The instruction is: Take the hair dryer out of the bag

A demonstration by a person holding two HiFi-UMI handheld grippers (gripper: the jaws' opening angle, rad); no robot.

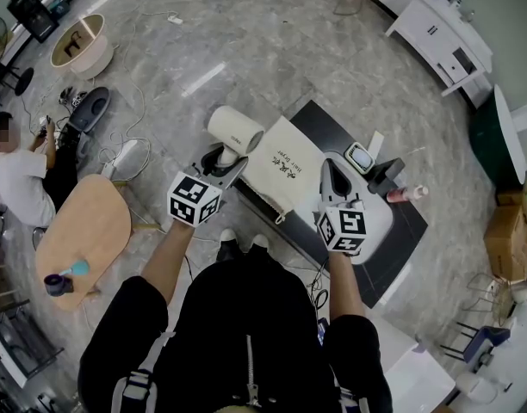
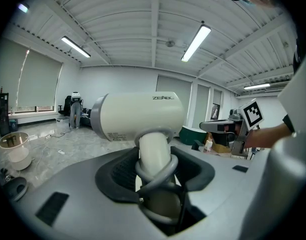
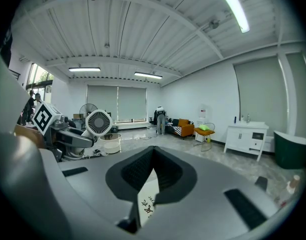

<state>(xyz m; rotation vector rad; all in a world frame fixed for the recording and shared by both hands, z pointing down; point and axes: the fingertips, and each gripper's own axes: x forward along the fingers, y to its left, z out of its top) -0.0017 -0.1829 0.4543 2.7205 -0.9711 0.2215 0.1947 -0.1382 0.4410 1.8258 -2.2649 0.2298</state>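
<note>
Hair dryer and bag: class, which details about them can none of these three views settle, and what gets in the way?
Hair dryer handle's lower end: left gripper view, buried between the left tongs.
Cord beyond its loop: same view, drops behind the tongs' body.
Bag print: head view, too small; right gripper view, cut off by the right tongs shut on it.
Bag's inside: head view, its own cloth covers it.

A grey marbled stone floor (image 1: 246, 50) is seen spread across the room, with an oval light-wood table (image 1: 83, 231) set at the left and a white cabinet (image 1: 440, 33) at the far right. Overhead, a white ribbed ceiling (image 2: 153, 29) is lit by long tube lamps (image 2: 195, 43). Pale roller blinds (image 3: 118, 103) are drawn over the windows, and an orange sofa (image 3: 184, 128) is placed near them.
</note>
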